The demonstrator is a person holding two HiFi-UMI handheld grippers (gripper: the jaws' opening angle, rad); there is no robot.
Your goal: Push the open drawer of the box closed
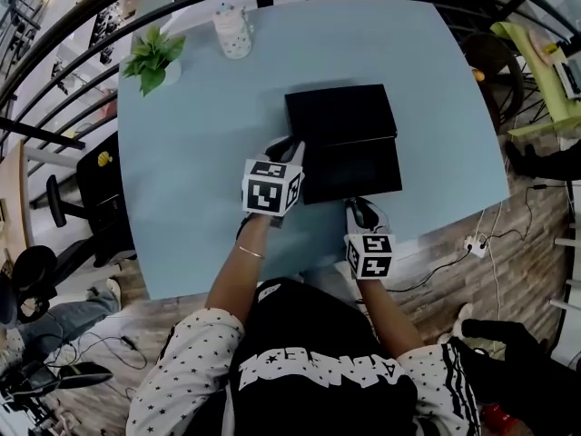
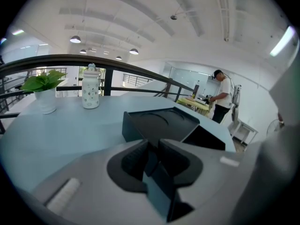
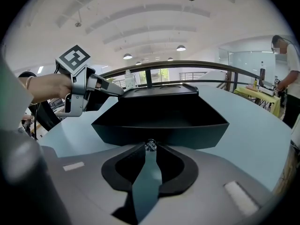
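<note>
A black box [image 1: 340,112] sat near the middle of the head view on a light blue table [image 1: 182,198]. Its drawer [image 1: 354,171] was pulled out toward the lower edge of the frame, so the dark, hollow inside showed.

The left hand-held gripper [image 1: 289,145] lay at the box's left side, at the corner where the drawer came out of the body. In the left gripper view its jaws were drawn together, with only a thin slit between them and nothing held [image 2: 153,149]. The box [image 2: 159,121] stood just beyond the tips, and the open drawer [image 2: 204,138] ran off to the right of centre. From the right gripper view, the same hand-held gripper [image 3: 117,91] showed at the left of the frame with its pointed tips on the upper left edge of the box [image 3: 159,89].

The right hand-held gripper [image 1: 360,205] met the drawer's front wall, just below the drawer in the head view. In its own view the jaws narrowed to a small gap [image 3: 150,149], with a little shiny knob [image 3: 150,146] on the drawer front [image 3: 159,121] pinched between the tips.

A potted plant [image 1: 152,57] stood at the upper left of the table, and a white spotted bottle [image 1: 233,30] stood just to its right near the far edge. Both were well apart from the box. The left gripper view showed them at the left, plant [image 2: 44,83] then bottle [image 2: 90,90], with a person [image 2: 222,95] standing far off at the right.
</note>
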